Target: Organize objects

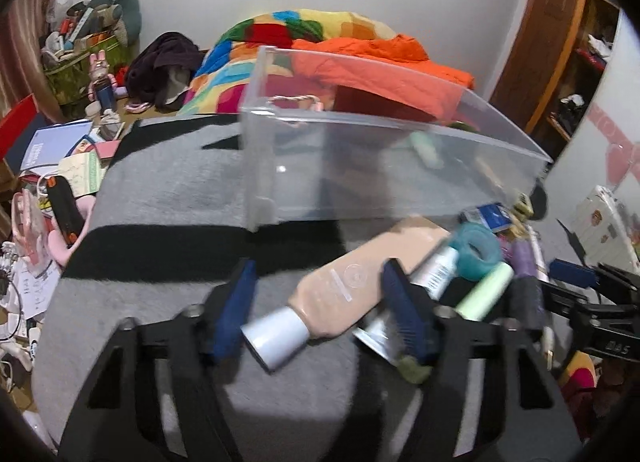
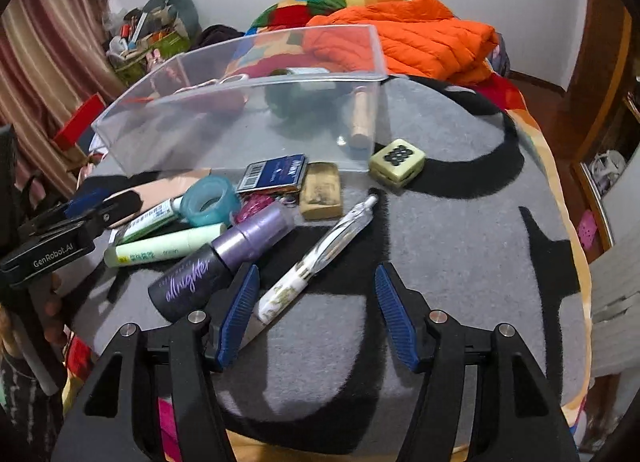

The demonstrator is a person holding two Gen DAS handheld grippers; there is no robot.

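Observation:
A clear plastic bin (image 1: 360,166) (image 2: 240,122) stands on the grey blanket and holds a few items. In front of it lies a heap: a beige tube with a white cap (image 1: 352,282), a teal tape roll (image 2: 210,200), a pale green tube (image 2: 168,248), a purple and black spray bottle (image 2: 216,262), a blue card pack (image 2: 274,174), a tan block (image 2: 322,190) and a dotted cube (image 2: 396,162). My left gripper (image 1: 320,306) is open and straddles the beige tube near its cap. My right gripper (image 2: 318,316) is open, with the lower end of a white pen (image 2: 316,258) beside its left pad.
The grey and black blanket (image 2: 440,242) covers the bed. An orange jacket (image 2: 420,38) and a colourful quilt lie behind the bin. Books and clutter (image 1: 60,166) crowd the left side. A wooden door (image 1: 552,22) stands at the right. A hand (image 2: 52,310) grips the left tool.

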